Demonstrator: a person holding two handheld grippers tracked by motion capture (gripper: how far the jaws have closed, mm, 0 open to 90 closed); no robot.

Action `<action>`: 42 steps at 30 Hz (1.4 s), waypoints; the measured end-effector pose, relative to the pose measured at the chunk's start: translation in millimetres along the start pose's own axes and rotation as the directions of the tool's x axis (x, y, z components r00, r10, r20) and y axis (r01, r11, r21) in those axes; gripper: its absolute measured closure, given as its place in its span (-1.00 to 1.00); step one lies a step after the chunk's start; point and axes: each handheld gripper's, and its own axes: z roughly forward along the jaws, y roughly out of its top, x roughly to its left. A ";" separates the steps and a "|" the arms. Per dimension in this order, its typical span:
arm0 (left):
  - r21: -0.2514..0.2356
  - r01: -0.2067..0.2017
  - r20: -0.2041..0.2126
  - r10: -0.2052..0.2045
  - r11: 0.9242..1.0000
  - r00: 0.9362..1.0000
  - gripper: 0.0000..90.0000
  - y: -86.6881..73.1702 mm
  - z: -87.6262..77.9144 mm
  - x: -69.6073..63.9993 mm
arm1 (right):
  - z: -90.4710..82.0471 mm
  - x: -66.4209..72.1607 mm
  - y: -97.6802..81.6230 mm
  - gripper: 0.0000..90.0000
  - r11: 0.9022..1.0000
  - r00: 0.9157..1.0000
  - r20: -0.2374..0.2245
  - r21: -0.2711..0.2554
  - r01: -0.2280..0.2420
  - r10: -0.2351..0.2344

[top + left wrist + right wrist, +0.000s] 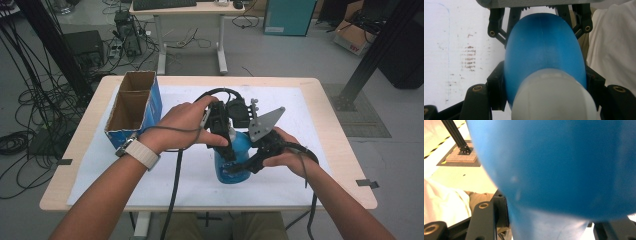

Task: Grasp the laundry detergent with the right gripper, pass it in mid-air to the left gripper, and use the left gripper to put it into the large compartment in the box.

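Observation:
A blue plastic bottle (pixel 234 162) with a white cap (pixel 554 100) stands out over the white sheet at the table's middle, held between both grippers. My left gripper (pixel 226 149) comes from the cap end and is shut on the bottle's upper body (pixel 544 50), one black jaw on each side. My right gripper (pixel 247 164) comes from the right and is shut on the bottle lower down. In the right gripper view the blue body (pixel 564 162) is very close, with one black jaw pressed on its left side. The grey plate (pixel 262 125) rides on the right gripper.
An open cardboard box with blue sides (pixel 134 107) stands at the table's left, next to my left forearm. A white sheet (pixel 150 180) covers most of the tabletop (pixel 330 150). Cables, a black post and another desk are on the floor beyond.

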 end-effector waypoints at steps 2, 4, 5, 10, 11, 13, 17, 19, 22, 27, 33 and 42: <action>0.001 0.000 0.001 0.000 1.000 1.000 -0.17 -0.1 0.0 0.0 | 0.2 0.1 0.0 -0.04 1.000 1.000 -0.001 0.000 0.000 0.000; 0.001 -0.001 0.001 0.001 1.000 1.000 -0.17 -0.1 0.0 0.1 | 0.3 0.0 0.0 -0.04 1.000 1.000 -0.003 0.000 0.000 0.000; 0.002 -0.001 0.002 0.000 1.000 1.000 -0.17 -0.2 0.0 0.3 | 0.3 0.0 0.0 -0.04 1.000 1.000 -0.002 0.000 0.000 0.000; 0.003 -0.001 0.003 0.001 1.000 1.000 -0.17 -0.2 0.2 0.4 | 0.5 -0.2 -0.1 -0.04 1.000 1.000 -0.002 0.001 -0.001 0.001; 0.006 -0.002 0.010 0.002 1.000 1.000 -0.17 -0.1 0.0 0.9 | 0.5 -0.1 -0.1 -0.04 1.000 1.000 -0.002 0.001 -0.001 0.001; 0.002 0.001 0.006 -0.001 1.000 1.000 -0.17 -0.5 0.6 1.2 | 0.5 0.0 -0.3 -0.04 1.000 1.000 -0.003 0.002 -0.004 0.004; 0.001 0.002 0.005 -0.002 1.000 1.000 -0.17 -0.3 0.9 1.1 | 0.7 -0.1 -0.9 -0.04 1.000 1.000 -0.002 0.000 -0.005 0.005; 0.000 0.001 0.006 -0.001 1.000 1.000 -0.17 -0.4 1.0 1.2 | 0.6 0.0 -1.0 -0.04 1.000 1.000 -0.002 0.000 -0.006 0.006; 0.001 0.002 0.005 -0.002 1.000 1.000 -0.17 -0.1 1.0 0.6 | 0.5 0.3 -1.0 -0.04 1.000 1.000 -0.002 0.000 -0.007 0.007; 0.005 0.000 0.012 0.000 1.000 1.000 -0.17 -0.3 0.5 0.8 | 0.5 0.6 -0.9 -0.04 1.000 1.000 -0.003 -0.001 -0.007 0.007; 0.003 0.003 0.004 -0.003 1.000 1.000 -0.17 -0.9 0.8 0.5 | 1.2 0.3 -0.7 -0.04 1.000 1.000 -0.004 0.001 -0.007 0.007; 0.007 0.001 0.004 -0.001 1.000 1.000 -0.17 -1.7 0.5 0.2 | 2.0 0.5 -0.1 -0.04 1.000 1.000 -0.005 0.001 -0.006 0.006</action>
